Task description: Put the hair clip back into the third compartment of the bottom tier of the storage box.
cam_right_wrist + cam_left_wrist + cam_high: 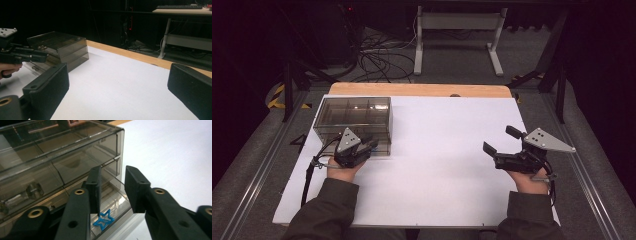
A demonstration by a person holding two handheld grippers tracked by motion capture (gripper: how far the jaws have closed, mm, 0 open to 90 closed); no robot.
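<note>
The left gripper (112, 192), matte black jaws partly open and empty, hovers just above a blue star-shaped outline (103, 220) in the pulled-out bottom drawer of a smoky clear-plastic drawer box (62, 157); the right gripper (504, 145) gapes wide, empty.

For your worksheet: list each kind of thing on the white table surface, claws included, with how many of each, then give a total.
Claws: 2 (left claw, right claw)
Smoky clear drawer box: 1
Blue star: 1
Total: 4
</note>
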